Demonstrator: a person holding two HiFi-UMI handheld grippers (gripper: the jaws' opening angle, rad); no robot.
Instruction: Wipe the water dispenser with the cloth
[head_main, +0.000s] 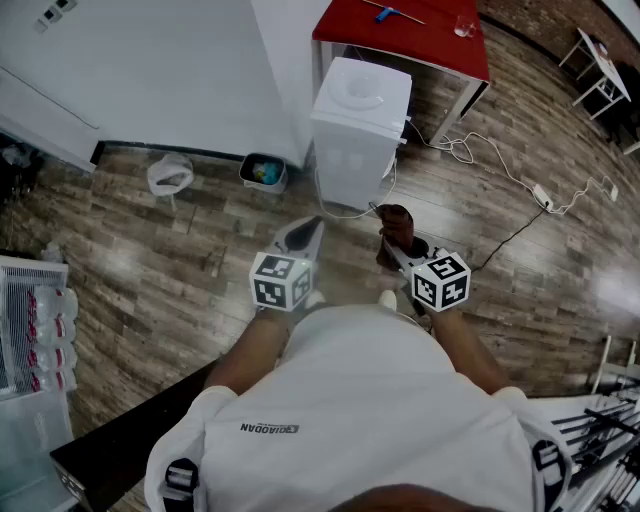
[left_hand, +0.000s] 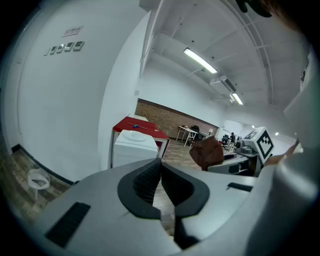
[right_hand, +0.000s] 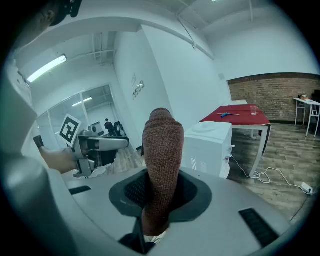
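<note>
A white water dispenser (head_main: 360, 130) stands on the wood floor by the wall, ahead of me; it also shows small in the left gripper view (left_hand: 134, 146) and right gripper view (right_hand: 210, 147). A brown cloth (right_hand: 162, 170) is pinched upright in my right gripper (right_hand: 161, 192), which is shut on it; from the head view the cloth (head_main: 397, 232) sticks out ahead of that gripper (head_main: 392, 245), short of the dispenser. My left gripper (head_main: 308, 235) is held level beside it, its jaws (left_hand: 161, 182) shut with nothing between them.
A red table (head_main: 405, 35) stands behind the dispenser. A small bin (head_main: 264, 172) and a white bag (head_main: 170, 176) sit by the wall to the left. A cable with a power strip (head_main: 540, 195) runs over the floor at right. A rack (head_main: 30, 330) stands at far left.
</note>
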